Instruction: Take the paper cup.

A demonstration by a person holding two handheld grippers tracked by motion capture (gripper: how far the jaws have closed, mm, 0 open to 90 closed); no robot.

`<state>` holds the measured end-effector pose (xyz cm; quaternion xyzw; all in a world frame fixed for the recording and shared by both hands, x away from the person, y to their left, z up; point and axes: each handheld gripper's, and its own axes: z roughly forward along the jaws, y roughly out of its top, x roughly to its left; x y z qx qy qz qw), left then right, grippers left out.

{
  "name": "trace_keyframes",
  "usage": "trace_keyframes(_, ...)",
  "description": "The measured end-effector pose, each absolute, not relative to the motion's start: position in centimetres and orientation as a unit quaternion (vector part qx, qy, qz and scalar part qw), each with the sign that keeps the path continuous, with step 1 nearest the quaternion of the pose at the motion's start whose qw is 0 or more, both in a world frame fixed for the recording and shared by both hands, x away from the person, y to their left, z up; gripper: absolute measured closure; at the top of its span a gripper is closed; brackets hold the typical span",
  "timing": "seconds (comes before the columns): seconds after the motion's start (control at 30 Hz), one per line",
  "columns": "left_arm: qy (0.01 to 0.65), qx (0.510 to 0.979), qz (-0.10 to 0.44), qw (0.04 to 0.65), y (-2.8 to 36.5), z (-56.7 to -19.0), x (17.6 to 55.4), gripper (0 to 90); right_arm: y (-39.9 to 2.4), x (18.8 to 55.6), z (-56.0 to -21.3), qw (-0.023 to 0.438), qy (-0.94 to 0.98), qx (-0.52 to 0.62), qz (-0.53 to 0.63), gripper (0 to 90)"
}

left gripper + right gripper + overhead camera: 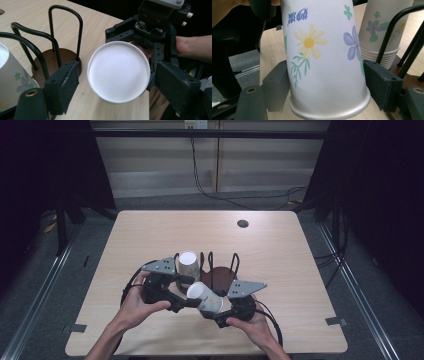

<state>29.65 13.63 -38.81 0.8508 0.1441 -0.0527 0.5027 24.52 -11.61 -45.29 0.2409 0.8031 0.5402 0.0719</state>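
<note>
A white paper cup (205, 297) printed with flowers lies on its side just above the table, between my two grippers. My right gripper (329, 85) is shut on it: both pads (382, 85) press its wall just above the rolled rim. In the left gripper view the cup's flat white bottom (118, 71) faces the camera, and my left gripper (118, 82) stands open around it with a small gap at each pad (62, 85). In the high view the left gripper (187, 301) comes in from the left and the right gripper (214, 311) from the right.
A black wire cup rack (220, 270) on a round brown base stands just behind the grippers. It holds a stack of upside-down flowered cups (188, 264) at its left end. A dark round grommet (243, 223) sits in the wooden table (150, 230) at the far right.
</note>
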Motion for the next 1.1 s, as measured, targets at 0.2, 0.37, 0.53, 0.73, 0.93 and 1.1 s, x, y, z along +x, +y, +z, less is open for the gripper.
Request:
trace_keyframes(0.2, 0.135, 0.857, -0.037, 0.496, 14.3, -38.5, 29.4, 16.1, -11.8, 24.8, -45.1, 0.070, 0.804, 0.250, 0.535, 25.9)
trace_keyframes(0.37, 0.129, 0.875, -0.030, 0.466, 14.5, -38.7, 29.2, 16.6, -11.9, 24.9, -45.2, 0.069, 0.806, 0.258, 0.528, 26.1)
trace_keyframes(0.53, 0.122, 0.881, -0.013, 0.456, 14.7, -39.1, 29.2, 17.0, -11.8, 25.0, -45.4, 0.063, 0.812, 0.262, 0.518, 26.3)
trace_keyframes(0.73, 0.131, 0.891, 0.002, 0.435, 15.2, -39.9, 29.4, 17.0, -12.0, 24.9, -45.3, 0.058, 0.824, 0.267, 0.496, 26.9)
trace_keyframes(0.93, 0.134, 0.894, 0.003, 0.429, 15.4, -40.7, 29.7, 16.9, -12.1, 25.1, -45.0, 0.052, 0.835, 0.271, 0.477, 27.3)
trace_keyframes(1.1, 0.134, 0.894, 0.000, 0.428, 15.1, -41.1, 29.8, 16.1, -11.5, 24.9, -45.2, 0.043, 0.848, 0.267, 0.455, 27.6)
